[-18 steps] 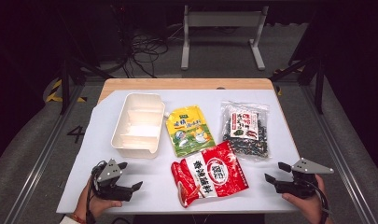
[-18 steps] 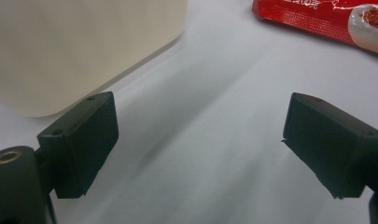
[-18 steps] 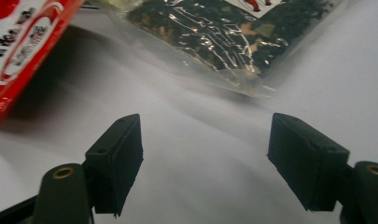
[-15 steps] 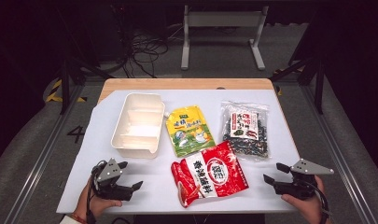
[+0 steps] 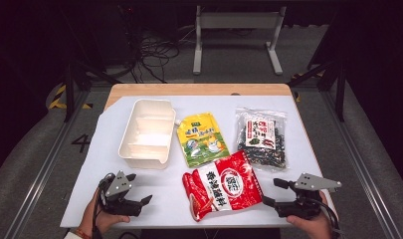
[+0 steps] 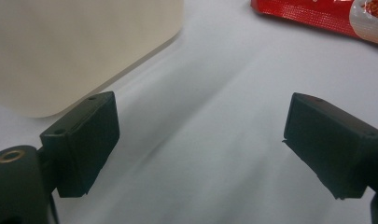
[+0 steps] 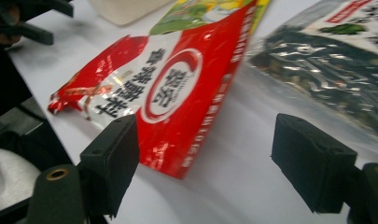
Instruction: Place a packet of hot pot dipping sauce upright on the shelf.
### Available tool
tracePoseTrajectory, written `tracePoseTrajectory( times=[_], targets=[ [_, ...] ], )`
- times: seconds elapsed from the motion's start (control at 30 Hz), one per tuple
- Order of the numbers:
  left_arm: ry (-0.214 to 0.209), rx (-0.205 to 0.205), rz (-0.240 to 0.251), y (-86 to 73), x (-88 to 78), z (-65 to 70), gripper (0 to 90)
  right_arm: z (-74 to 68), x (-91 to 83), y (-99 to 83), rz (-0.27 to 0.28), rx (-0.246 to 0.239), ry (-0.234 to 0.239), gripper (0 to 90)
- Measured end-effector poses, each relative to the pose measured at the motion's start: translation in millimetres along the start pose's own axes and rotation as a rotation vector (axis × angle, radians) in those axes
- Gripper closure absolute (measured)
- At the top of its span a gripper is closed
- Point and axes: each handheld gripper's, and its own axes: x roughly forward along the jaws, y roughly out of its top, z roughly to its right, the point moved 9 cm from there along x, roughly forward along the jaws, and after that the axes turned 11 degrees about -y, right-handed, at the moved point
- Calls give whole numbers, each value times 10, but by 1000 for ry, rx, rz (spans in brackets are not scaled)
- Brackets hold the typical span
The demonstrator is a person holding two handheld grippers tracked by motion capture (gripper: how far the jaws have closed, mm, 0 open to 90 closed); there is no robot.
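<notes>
Right tongs (image 5: 273, 193) nudged in toward the red pouch (image 5: 223, 184) since half a second back, jaws apart, empty. Left tongs (image 5: 139, 188) apart too, idle near the cream tray (image 5: 146, 130). Pouch flat on counter (image 5: 114, 129); looks like a pickup starting.

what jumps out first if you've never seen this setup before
Probably the red snack packet lying at the near middle of the white table, between the left gripper and the right gripper, both with jaws open and empty. Behind it lie a yellow-green pouch and a clear bag of dark dried food, with an empty cream divided tray to their left.
</notes>
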Motion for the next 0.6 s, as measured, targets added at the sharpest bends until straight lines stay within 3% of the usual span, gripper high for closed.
tracePoseTrajectory(
  times=[0.17, 0.33, 0.47, 0.5, 0.6],
  targets=[
    [-10, 12, -13, 7, 38, 23, 108, -105, 167, -65, -59, -18, 16, 217],
    [-31, 18, -8, 34, 61, 64, 109, -219, 321, -75, -96, -15, 66, 262],
    [-44, 34, -2, 84, 70, 95, 124, -314, 449, -43, -116, -19, 105, 405],
    [-50, 41, 4, 110, 72, 107, 124, -314, 449, -43, -116, -19, 105, 405],
    [-84, 42, 36, 234, 85, 147, 125, -356, 543, -12, -129, -54, 112, 630]
  ],
)
